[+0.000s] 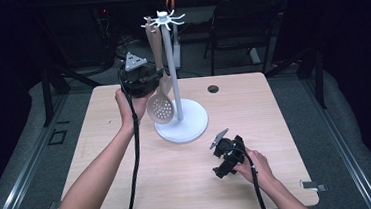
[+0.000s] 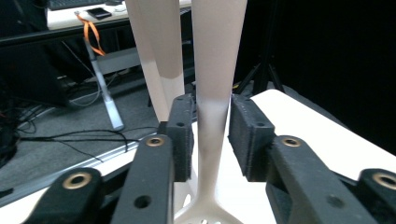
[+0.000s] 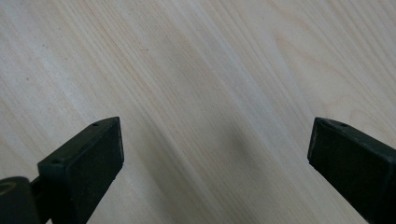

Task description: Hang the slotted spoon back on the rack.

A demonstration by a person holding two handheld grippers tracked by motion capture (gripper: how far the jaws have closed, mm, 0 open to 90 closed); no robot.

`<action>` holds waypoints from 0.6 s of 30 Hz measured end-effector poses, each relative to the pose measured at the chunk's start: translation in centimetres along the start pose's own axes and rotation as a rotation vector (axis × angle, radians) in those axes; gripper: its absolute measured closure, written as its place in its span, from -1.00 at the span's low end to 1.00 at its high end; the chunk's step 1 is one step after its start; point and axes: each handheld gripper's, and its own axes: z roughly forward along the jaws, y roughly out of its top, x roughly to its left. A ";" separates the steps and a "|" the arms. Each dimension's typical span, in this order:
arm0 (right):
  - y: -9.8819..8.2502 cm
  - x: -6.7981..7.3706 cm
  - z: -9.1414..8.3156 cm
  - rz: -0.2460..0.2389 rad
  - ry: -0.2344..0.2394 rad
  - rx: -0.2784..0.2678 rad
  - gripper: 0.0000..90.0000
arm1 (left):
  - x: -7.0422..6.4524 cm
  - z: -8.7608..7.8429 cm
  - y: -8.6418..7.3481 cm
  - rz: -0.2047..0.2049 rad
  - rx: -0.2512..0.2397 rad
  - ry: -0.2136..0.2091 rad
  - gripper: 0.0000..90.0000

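Observation:
A beige slotted spoon [image 1: 159, 106] hangs from the top of a white utensil stand [image 1: 172, 70], its perforated head low beside the pole. My left gripper [image 1: 158, 79] is raised at the spoon's handle. In the left gripper view the handle [image 2: 212, 70] runs upright between the two pads [image 2: 250, 135], with a thin gap on each side, so my left gripper [image 2: 211, 135] is open around it. A second pale handle [image 2: 159, 51] hangs just behind. My right gripper [image 1: 219, 160] rests low over the table near the front right, and its jaws [image 3: 215, 154] stand wide open on nothing.
The stand's round white base [image 1: 195, 126] sits mid-table on the light wooden tabletop [image 1: 254, 109]. A small round hole [image 1: 213, 89] is in the table behind it. A black chair [image 1: 242, 25] stands beyond the far edge. Cables trail from both grippers toward the front.

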 end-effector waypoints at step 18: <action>0.0 0.0 -0.1 0.006 -0.009 -0.008 -0.93 | 0.3 -4.1 -3.6 0.030 0.107 0.012 -0.55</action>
